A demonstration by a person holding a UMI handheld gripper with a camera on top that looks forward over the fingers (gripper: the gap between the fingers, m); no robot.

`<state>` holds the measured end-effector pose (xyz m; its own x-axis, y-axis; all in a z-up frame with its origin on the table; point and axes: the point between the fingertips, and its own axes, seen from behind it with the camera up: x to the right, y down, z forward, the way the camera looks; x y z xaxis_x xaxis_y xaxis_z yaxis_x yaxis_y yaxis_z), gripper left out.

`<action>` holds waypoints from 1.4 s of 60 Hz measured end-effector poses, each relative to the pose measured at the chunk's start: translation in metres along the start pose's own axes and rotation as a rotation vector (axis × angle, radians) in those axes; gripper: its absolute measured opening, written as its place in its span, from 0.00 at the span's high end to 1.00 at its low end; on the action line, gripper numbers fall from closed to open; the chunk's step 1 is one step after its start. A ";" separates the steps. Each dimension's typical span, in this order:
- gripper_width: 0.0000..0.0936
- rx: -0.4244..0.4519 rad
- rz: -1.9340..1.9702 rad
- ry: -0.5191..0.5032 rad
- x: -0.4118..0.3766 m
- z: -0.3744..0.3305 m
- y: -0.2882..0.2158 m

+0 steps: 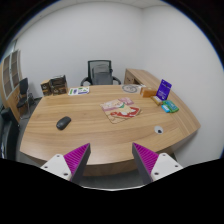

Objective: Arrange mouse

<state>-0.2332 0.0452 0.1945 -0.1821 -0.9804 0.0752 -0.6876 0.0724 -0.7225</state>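
We see our claw (110, 160) held open above the near edge of the wooden worktop (95, 130), its fingers empty, with the dark mouse (63, 123) well ahead and an office chair (100, 72) beyond the far side.

We see the mouse (63, 123) as a small dark, rounded body lying flat on the wooden table (100, 135), on its left part and set in from the left edge. It sits alone, well apart from the papers at centre. It lies far beyond our gripper (111, 160), left of the spread fingers.
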 end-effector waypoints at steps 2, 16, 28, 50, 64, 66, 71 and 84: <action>0.07 0.001 -0.004 -0.001 -0.001 0.002 0.000; 0.07 -0.007 -0.023 -0.042 -0.054 0.029 0.003; 0.07 -0.002 -0.049 -0.096 -0.120 0.045 0.004; 0.08 -0.002 -0.086 -0.173 -0.237 0.086 0.014; 0.07 0.009 -0.083 -0.188 -0.285 0.128 0.015; 0.07 0.015 -0.083 -0.185 -0.289 0.135 0.013; 0.07 0.020 -0.079 -0.179 -0.299 0.153 0.009; 0.07 -0.009 -0.068 -0.159 -0.309 0.207 0.009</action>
<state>-0.0377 0.3104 0.0224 -0.0224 -0.9997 0.0132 -0.7010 0.0063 -0.7131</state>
